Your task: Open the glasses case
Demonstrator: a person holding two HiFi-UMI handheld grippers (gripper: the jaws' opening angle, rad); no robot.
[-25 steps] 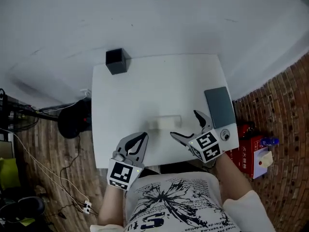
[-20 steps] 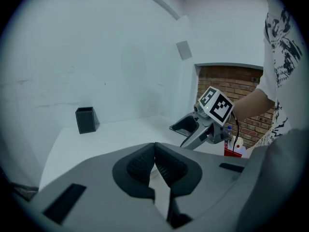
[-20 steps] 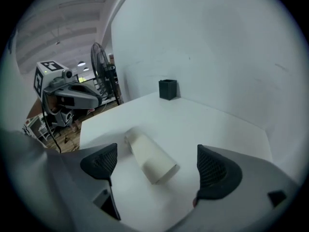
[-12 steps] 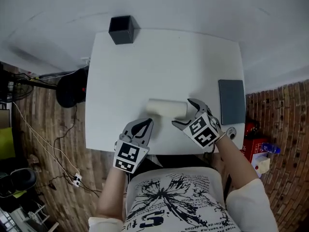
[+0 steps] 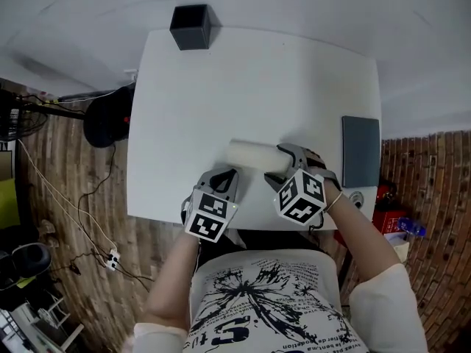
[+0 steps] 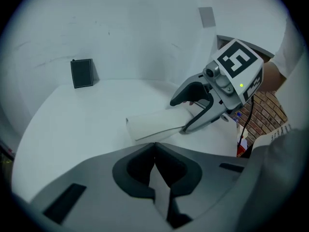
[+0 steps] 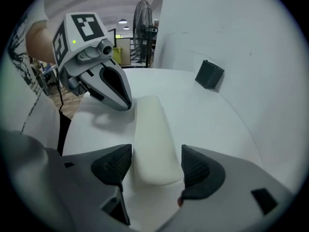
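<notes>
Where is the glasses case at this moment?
In the head view the glasses case lies toward the near edge of the table; its right end sits between the jaws of the right gripper, which have just been closing.

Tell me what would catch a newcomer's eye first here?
On the table, near its front edge, lies a white glasses case, its end between the jaws of the right claw, which have just been closing. The left claw sits shut beside it; a black box stands at the far corner.
</notes>
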